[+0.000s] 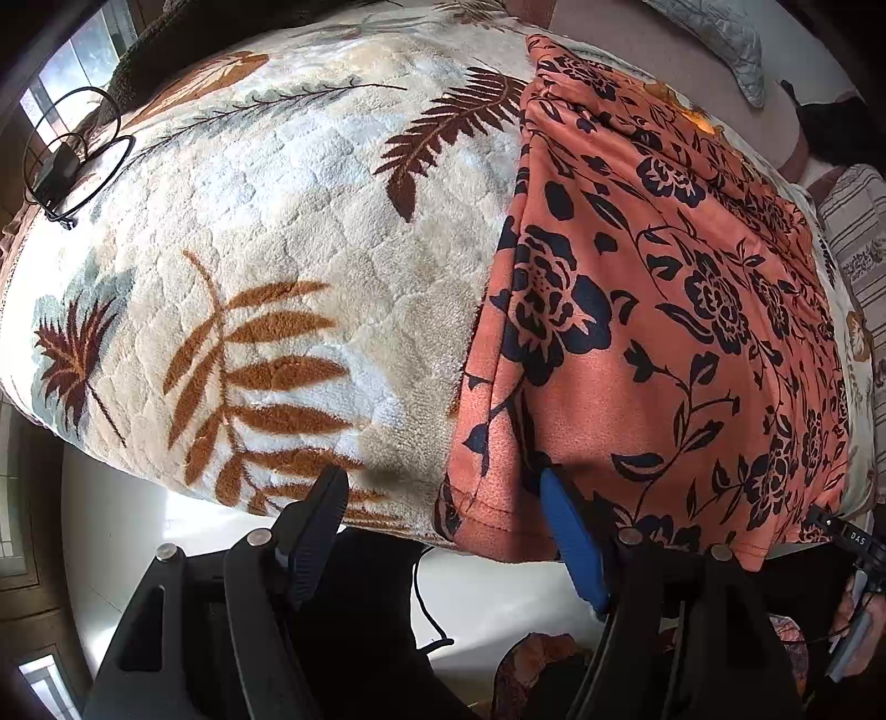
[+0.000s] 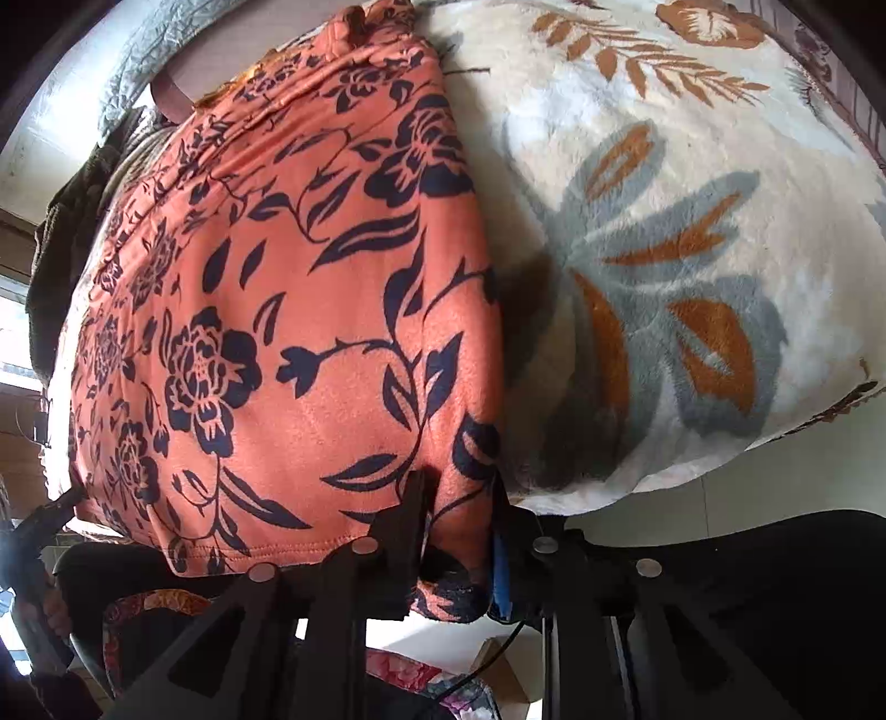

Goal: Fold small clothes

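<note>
Fingers of the left gripper (image 1: 443,526) stand wide apart at the near edge of the bed — the black ribbed one (image 1: 315,526) over the blanket's edge, the blue one (image 1: 573,537) against the near hem of the garment, with nothing pinched between them. The right gripper (image 2: 459,531) is clamped on the garment's near right corner, black finger (image 2: 407,526) on top of the cloth and the blue one (image 2: 501,559) at its outer edge, so the stitched hem bunches and droops below the jaws.

That garment is an orange floral-print piece (image 1: 664,310) of soft, short-napped knit, patterned with dark navy roses, leaves and vines. It lies folded into a long rectangle running away from the cameras, its left edge showing doubled layers, its far end gathered into small puckers.

Under it spreads a plush fleece blanket (image 1: 288,232), cream with a quilted, pebbled pile and rust, brown and grey fern leaves. It covers the bed and curves down over the near side.

Farther off, a black cable with a small charger block (image 1: 61,166) rests coiled on the blanket's far left corner. Beyond the garment's far end lie a grey crinkled pillow (image 1: 720,39) and a striped cloth (image 1: 853,238) at the right edge.
</note>
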`<state>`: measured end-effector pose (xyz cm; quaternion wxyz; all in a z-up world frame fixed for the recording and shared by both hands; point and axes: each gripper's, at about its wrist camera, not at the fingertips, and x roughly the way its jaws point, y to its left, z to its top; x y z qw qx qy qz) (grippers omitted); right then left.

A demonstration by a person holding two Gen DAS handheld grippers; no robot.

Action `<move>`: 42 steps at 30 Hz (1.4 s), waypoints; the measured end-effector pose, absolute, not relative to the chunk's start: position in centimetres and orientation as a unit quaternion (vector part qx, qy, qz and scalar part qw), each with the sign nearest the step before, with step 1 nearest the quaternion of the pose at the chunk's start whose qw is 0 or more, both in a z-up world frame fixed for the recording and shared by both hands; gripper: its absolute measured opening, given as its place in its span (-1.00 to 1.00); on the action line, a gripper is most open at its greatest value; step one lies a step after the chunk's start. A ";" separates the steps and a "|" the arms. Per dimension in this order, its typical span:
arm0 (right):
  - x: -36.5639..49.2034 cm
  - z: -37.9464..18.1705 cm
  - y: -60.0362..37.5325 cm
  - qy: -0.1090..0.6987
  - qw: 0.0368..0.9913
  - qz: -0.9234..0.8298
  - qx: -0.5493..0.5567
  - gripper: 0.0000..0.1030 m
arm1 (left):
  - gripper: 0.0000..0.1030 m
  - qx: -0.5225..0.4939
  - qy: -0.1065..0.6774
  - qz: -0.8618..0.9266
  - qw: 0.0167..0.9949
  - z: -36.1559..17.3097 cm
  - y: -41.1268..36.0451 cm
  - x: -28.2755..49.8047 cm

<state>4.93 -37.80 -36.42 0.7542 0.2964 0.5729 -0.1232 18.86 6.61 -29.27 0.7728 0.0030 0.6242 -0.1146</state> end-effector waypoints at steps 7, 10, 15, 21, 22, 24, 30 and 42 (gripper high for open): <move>4.0 -36.7 -37.6 0.557 0.770 -0.104 0.293 -0.76 | -0.79 -0.001 0.628 -0.147 0.764 -29.9 4.8 18.6; 3.8 -35.5 -38.2 0.542 0.777 -0.078 0.310 -0.82 | -0.84 -0.022 0.625 -0.158 0.764 -29.4 5.2 18.7; 3.6 -32.3 -39.3 0.495 0.790 -0.022 0.361 -0.83 | -0.84 -0.079 0.611 -0.202 0.762 -26.5 6.8 20.2; 5.4 -27.6 -41.9 0.421 0.808 0.025 0.412 -0.83 | -0.85 -0.125 0.577 -0.245 0.769 -21.1 7.3 23.6; 6.1 -26.9 -42.3 0.409 0.810 0.030 0.419 -0.83 | -0.85 -0.128 0.572 -0.249 0.771 -20.2 6.9 24.6; 7.8 -25.4 -43.9 0.385 0.815 0.032 0.433 -0.83 | -0.85 -0.145 0.567 -0.259 0.769 -18.6 6.5 27.0; 16.3 -21.7 -49.4 0.322 0.825 0.011 0.465 -0.83 | -0.85 -0.169 0.546 -0.262 0.777 -13.8 4.3 36.2; 39.3 -29.1 -60.9 0.274 0.777 -0.080 0.560 -0.83 | -0.85 -0.152 0.577 -0.199 0.778 -23.7 -7.0 59.1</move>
